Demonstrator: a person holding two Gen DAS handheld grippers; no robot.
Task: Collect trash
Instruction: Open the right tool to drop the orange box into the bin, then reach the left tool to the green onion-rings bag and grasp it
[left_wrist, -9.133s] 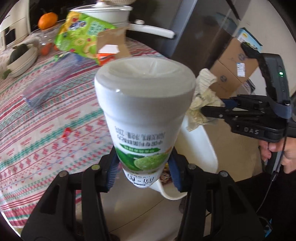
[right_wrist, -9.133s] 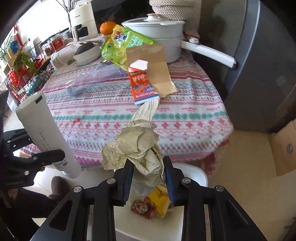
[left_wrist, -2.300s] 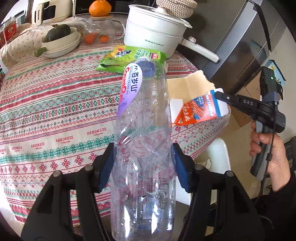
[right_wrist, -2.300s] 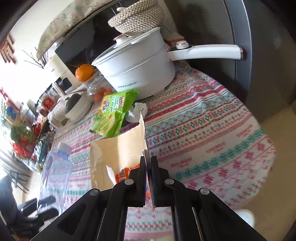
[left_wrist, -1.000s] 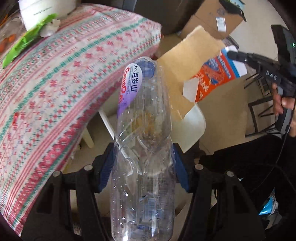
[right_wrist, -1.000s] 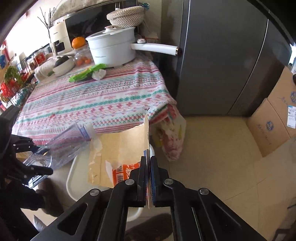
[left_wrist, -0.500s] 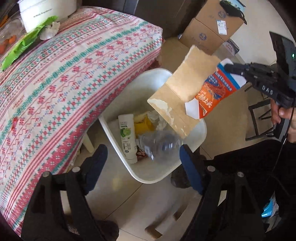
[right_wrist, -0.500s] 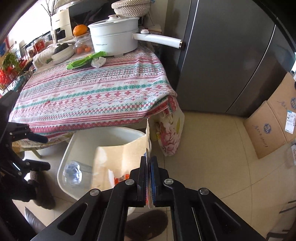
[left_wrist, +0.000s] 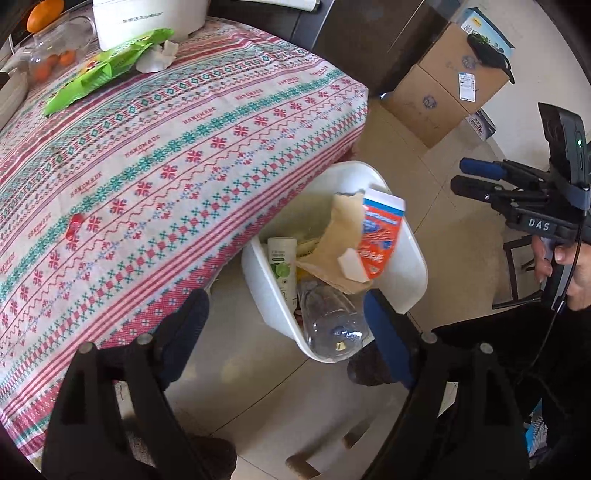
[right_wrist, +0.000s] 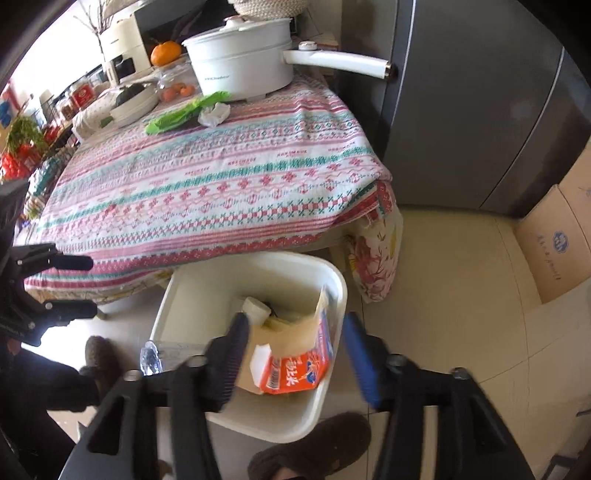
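A white trash bin (left_wrist: 413, 254) (right_wrist: 332, 280) stands on the floor beside the table. In it lie a torn orange and brown carton (left_wrist: 373, 240) (right_wrist: 295, 365), a clear plastic bottle (left_wrist: 328, 325) (right_wrist: 151, 354) and a white lime-label canister (left_wrist: 282, 262). My left gripper (left_wrist: 284, 314) is open and empty above the bin. My right gripper (right_wrist: 295, 339) is open and empty just above the carton; it also shows in the left wrist view (left_wrist: 465, 175). A green snack bag (left_wrist: 107, 70) (right_wrist: 181, 114) and a crumpled tissue (left_wrist: 157, 59) (right_wrist: 214, 112) lie on the table.
The table has a patterned cloth (right_wrist: 207, 177) with a white pot (right_wrist: 243, 62), bowls and an orange (right_wrist: 166, 51) at the back. A dark fridge (right_wrist: 480, 103) and cardboard boxes (left_wrist: 450, 81) stand to the right. Slippered feet (right_wrist: 306, 454) are near the bin.
My right gripper opened and the carton dropped into the bin. Earlier my left gripper opened and let the plastic bottle fall into the bin.
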